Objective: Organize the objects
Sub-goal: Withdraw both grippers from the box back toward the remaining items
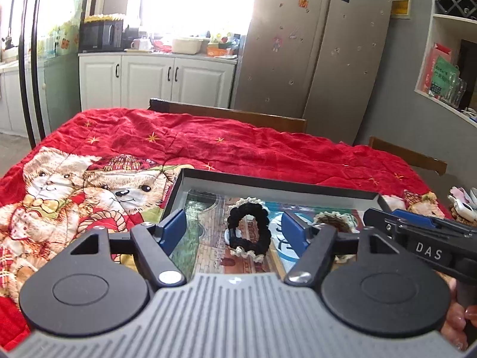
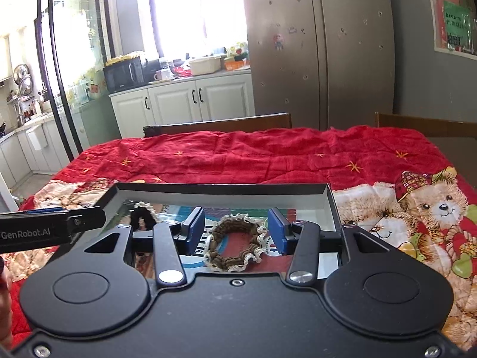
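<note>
**Ana:** Scrunchies, two of them, both lying in the tray [image 1: 269, 185]. The black scrunchie [image 1: 249, 230] with the pale lace edge sits flat on the printed picture that lines the tray floor, and the brown scrunchie [image 2: 235, 244], also lace-trimmed, lies just to its right.

**Ben:** And where is the tray?

**Ana:** On the red blanket [image 2: 268, 155] with the teddy-bear print, which covers the table. Dark wooden chair backs show beyond the far edge.

**Ben:** What about the left gripper [image 1: 234, 231]?

**Ana:** Its blue pads stand wide apart, one on each side of the black scrunchie in that view, and neither pad touches it. It has hold of nothing.

**Ben:** The right gripper [image 2: 236, 230]?

**Ana:** Spread less widely. The brown scrunchie shows between its pads, lying flat on the tray floor; there is a gap on each side, so it too grips nothing.

**Ben:** How do the two tools sit relative to each other?

**Ana:** Side by side over the near part of the tray. Each one's fingers show at the edge of the other's view. Part of a hand [image 1: 456, 320] shows under the right tool's handle.

**Ben:** Anything else nearby?

**Ana:** A small pale item lies at the blanket's right edge; I cannot tell what it is.
</note>
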Action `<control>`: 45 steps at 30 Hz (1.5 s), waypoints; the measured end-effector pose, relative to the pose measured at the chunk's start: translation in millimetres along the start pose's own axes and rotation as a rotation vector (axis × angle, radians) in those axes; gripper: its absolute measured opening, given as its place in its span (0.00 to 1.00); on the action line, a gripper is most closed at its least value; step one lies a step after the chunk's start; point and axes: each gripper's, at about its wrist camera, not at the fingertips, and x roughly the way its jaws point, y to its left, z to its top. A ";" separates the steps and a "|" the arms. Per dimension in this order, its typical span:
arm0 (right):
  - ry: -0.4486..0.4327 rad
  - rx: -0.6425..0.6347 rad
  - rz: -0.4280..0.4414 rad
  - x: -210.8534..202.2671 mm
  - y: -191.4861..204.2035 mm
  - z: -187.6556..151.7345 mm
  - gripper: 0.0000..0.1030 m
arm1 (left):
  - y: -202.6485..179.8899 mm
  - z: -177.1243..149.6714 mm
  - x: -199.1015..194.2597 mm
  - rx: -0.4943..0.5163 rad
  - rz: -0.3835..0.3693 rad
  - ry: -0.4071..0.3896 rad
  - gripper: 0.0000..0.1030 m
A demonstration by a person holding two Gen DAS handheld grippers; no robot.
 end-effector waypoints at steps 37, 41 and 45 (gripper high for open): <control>-0.050 -0.124 0.067 -134.8 42.9 -37.7 0.47 | -2.6 -38.3 -117.8 0.099 -0.069 -0.066 0.85; -0.050 -0.121 0.072 -143.7 42.2 -42.6 0.48 | -1.6 -43.0 -124.8 0.104 -0.071 -0.064 0.85; -0.052 -0.115 0.075 -151.7 40.6 -48.0 0.48 | -1.0 -49.0 -130.1 0.107 -0.075 -0.057 0.85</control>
